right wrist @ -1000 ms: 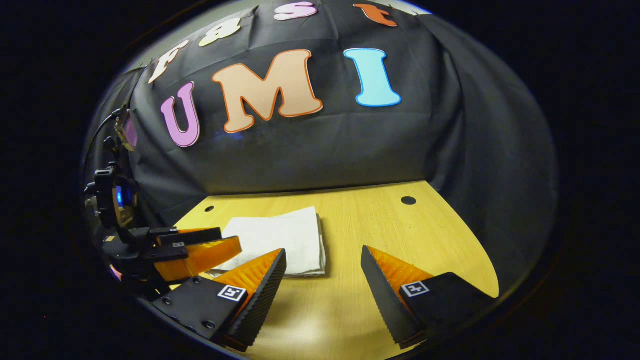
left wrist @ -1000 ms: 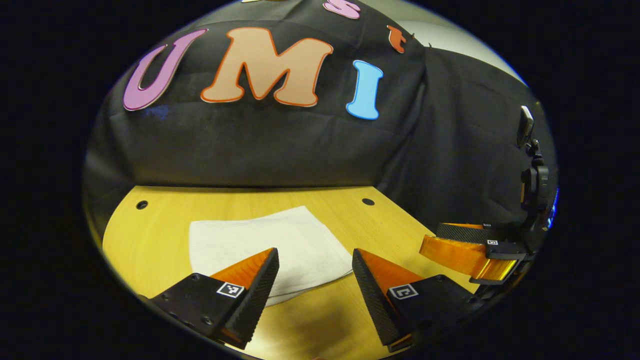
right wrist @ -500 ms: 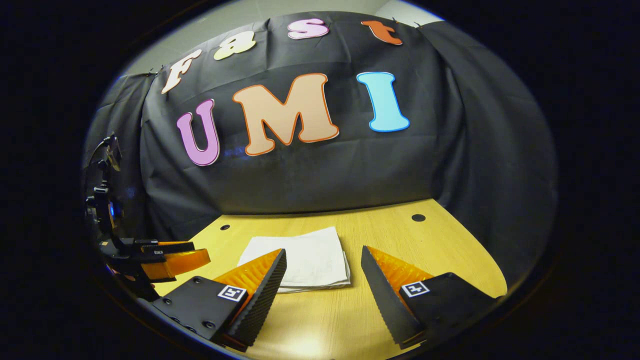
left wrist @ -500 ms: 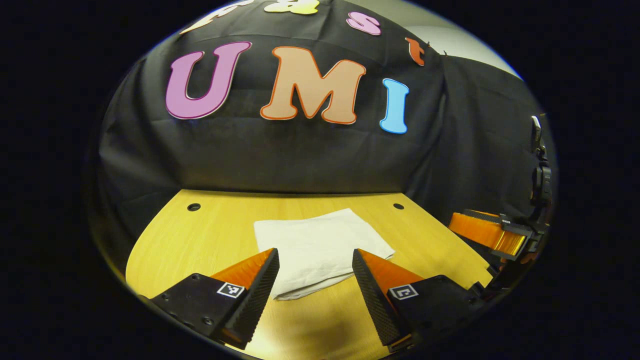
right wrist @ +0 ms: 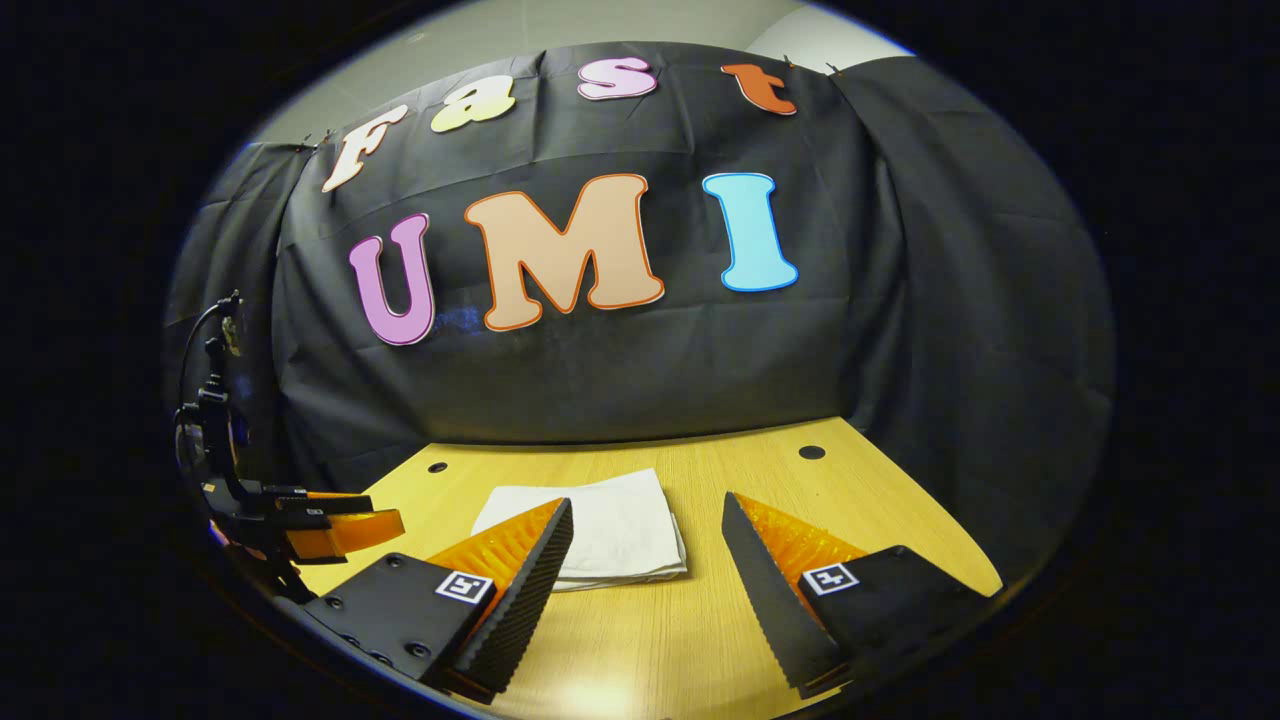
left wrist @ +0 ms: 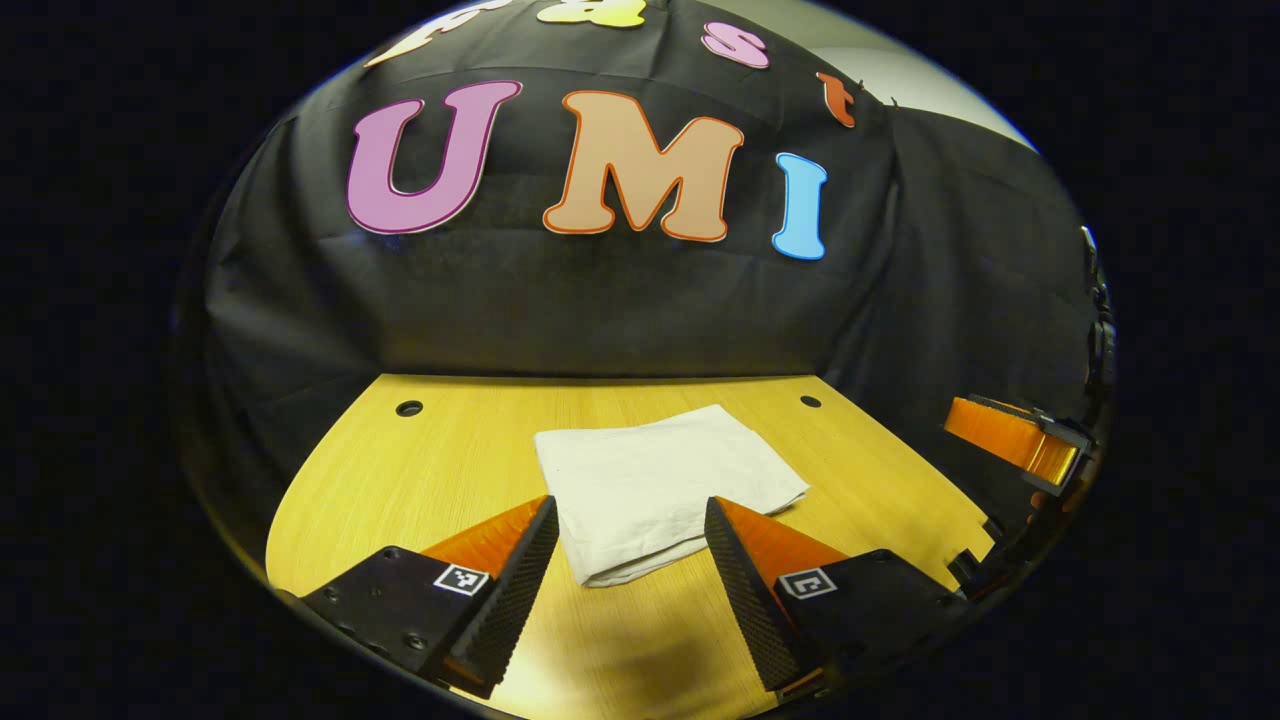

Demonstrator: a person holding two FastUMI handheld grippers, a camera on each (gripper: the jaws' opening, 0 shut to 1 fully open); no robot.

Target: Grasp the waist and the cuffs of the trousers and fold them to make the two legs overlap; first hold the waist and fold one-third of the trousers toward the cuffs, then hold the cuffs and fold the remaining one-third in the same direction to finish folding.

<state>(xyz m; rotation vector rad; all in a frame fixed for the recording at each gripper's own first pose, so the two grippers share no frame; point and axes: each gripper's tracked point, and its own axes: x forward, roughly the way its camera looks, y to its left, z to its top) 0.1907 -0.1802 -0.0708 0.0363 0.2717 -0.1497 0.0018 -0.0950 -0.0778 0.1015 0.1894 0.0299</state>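
Observation:
The white trousers [left wrist: 655, 480] lie folded into a small flat stack on the wooden table [left wrist: 430, 470]. In the left gripper view my left gripper [left wrist: 630, 520] is open, raised above the table, its fingers framing the stack's near edge without touching it. The right gripper [left wrist: 1015, 445] shows at the far right of that view. In the right gripper view the folded trousers [right wrist: 620, 525] sit just beyond my open right gripper [right wrist: 648, 520], which holds nothing. The left gripper [right wrist: 340, 525] shows at the left of that view, off the cloth.
Small round holes [left wrist: 409, 408] [left wrist: 810, 401] mark the table's back corners. Black cloth walls [right wrist: 600, 370] close in behind and on both sides of the table [right wrist: 880, 510].
Both grippers have pulled back and away from the folded trousers. The stack now sits farther off, centred between the left gripper's fingers. The trousers have not moved.

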